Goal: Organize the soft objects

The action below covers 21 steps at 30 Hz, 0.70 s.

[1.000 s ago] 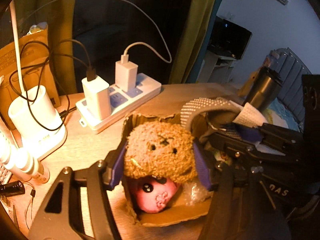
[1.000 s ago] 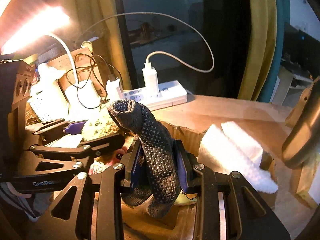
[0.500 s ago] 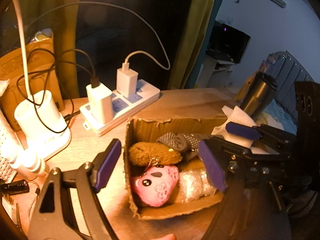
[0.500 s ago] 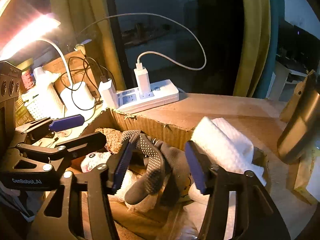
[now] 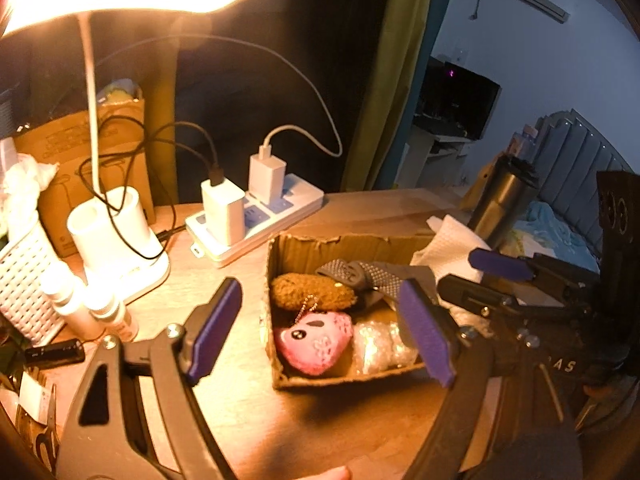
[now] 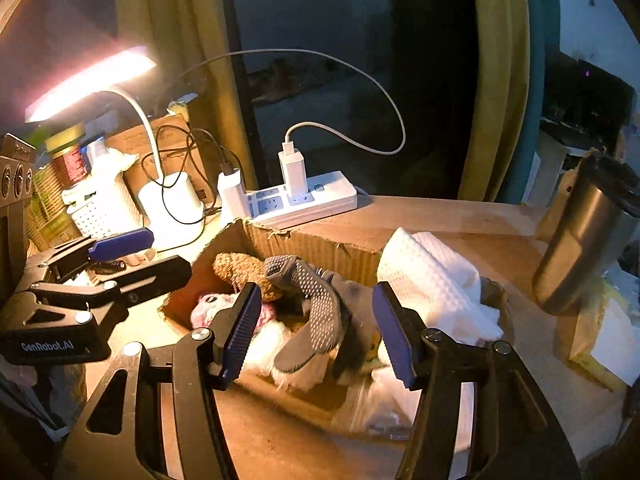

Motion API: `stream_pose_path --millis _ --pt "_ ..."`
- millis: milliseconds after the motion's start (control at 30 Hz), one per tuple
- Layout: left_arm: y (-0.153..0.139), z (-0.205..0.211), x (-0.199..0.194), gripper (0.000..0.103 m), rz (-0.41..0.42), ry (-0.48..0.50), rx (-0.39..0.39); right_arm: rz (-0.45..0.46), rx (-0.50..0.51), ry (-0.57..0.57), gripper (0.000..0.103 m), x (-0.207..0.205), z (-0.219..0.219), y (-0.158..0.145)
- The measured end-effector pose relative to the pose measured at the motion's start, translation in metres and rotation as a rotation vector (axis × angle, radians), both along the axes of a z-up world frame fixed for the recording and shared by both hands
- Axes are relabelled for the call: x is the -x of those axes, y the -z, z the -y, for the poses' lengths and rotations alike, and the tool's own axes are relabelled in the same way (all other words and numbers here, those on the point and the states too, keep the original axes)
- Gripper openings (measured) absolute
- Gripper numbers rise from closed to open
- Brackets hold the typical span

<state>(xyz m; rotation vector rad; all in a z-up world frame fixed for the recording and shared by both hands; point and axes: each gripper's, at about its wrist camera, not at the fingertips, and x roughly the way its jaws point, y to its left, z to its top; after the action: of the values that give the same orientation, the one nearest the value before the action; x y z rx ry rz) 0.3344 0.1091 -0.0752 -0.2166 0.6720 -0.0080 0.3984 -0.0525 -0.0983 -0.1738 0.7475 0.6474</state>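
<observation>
Brown plush [image 5: 312, 292] and dotted glove [image 6: 316, 312] lie in the cardboard box [image 5: 340, 242]; I hold both tools [image 5: 320, 332] [image 6: 316, 332] wide and empty, for clearance.

The left black plastic two-finger gripper [image 5: 320, 332] has triangular cut-outs in its arms, silver screws at the joints and flat purple-blue rubber pads [image 5: 214, 330]. The right black plastic two-finger gripper [image 6: 316, 334] is built the same, with ribbed blue pads [image 6: 240, 334]. White lettering (GenRobot.AI) marks the left gripper's body in the right wrist view.
</observation>
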Motion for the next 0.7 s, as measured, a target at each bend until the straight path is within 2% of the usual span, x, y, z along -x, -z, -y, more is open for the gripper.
stream_pose_path --millis 567,700 --pt "-0.037 0.015 0.074 0.083 0.111 -0.01 -0.013 0.059 0.016 0.063 0.061 0.072 0.029 -0.029" --pt "-0.045 0.02 0.091 0.09 0.126 -0.012 -0.02 0.076 0.007 0.081 0.061 0.087 0.039 -0.038"
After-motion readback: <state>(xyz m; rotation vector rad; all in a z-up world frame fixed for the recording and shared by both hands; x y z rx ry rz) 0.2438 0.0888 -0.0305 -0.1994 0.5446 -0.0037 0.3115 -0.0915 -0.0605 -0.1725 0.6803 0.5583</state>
